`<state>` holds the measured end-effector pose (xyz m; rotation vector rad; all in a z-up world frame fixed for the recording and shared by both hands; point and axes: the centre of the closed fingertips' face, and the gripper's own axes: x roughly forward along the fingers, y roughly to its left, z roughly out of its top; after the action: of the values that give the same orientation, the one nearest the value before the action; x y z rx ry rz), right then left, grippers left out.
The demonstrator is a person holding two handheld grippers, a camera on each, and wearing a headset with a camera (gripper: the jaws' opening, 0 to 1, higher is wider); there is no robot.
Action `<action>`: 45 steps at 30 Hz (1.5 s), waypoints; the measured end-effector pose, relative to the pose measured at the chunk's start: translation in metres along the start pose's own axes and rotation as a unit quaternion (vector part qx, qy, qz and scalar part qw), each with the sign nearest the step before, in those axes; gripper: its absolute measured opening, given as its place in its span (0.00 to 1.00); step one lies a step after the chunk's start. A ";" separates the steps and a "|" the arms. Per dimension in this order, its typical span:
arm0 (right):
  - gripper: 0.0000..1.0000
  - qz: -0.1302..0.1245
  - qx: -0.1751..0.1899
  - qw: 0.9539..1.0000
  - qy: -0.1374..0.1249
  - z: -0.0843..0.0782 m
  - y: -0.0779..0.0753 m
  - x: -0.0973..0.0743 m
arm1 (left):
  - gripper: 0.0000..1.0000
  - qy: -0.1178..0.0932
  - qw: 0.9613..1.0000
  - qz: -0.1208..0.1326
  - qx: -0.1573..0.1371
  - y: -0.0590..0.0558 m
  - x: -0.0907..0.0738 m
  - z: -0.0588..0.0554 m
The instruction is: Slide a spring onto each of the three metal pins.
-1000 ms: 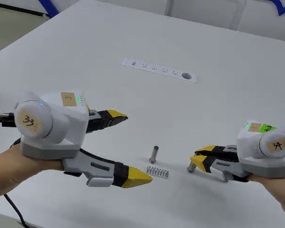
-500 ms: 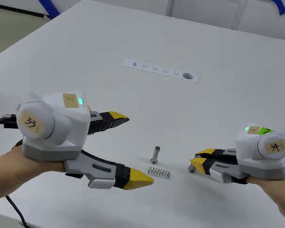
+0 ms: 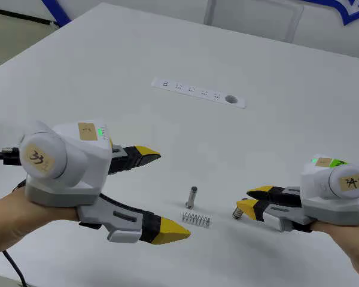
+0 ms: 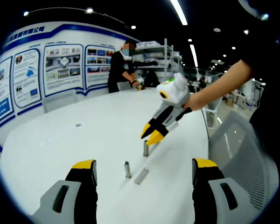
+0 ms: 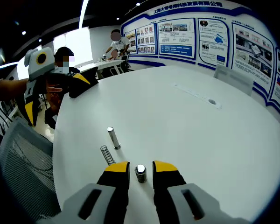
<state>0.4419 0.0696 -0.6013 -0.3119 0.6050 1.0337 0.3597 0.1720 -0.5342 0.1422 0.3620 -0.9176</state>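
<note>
My right gripper (image 3: 252, 199) (image 5: 141, 166) is low over the white table (image 3: 275, 137). Its narrowly open jaws flank an upright metal pin (image 5: 140, 173) (image 3: 239, 211) that carries a spring, with a small gap on each side. A bare pin (image 3: 191, 197) (image 5: 113, 137) (image 4: 127, 169) stands a little to the left. A loose spring (image 3: 195, 219) (image 5: 106, 155) (image 4: 141, 176) lies flat beside it. My left gripper (image 3: 161, 192) (image 4: 143, 169) hovers wide open left of both, with nothing between its fingers. The right gripper (image 4: 154, 133) and the sprung pin (image 4: 146, 148) also show in the left gripper view.
A white power strip (image 3: 197, 92) (image 5: 196, 95) lies across the table's far middle. Mesh chairs (image 4: 242, 154) (image 5: 23, 168) stand at the table's edge. People work at a table far behind (image 4: 126, 65).
The right gripper has sunk slightly lower around the sprung pin. The left gripper, the bare pin and the loose spring keep their places; the head camera has shifted a little.
</note>
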 end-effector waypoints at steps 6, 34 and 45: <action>0.21 0.004 -0.012 1.000 -0.009 0.015 0.007 -0.004 | 0.86 -0.004 1.000 -0.003 0.002 -0.001 0.001 0.001; 0.21 0.074 -0.122 0.988 0.066 -0.010 0.078 0.054 | 0.85 0.009 1.000 0.001 0.002 0.005 -0.014 -0.020; 0.20 0.046 -0.141 0.984 0.096 -0.022 0.062 0.066 | 0.85 0.009 1.000 0.005 -0.001 0.008 -0.019 -0.023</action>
<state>0.4049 0.1351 -0.6560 -0.6423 0.6512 1.1883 0.3498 0.1967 -0.5490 0.1505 0.3782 -0.9058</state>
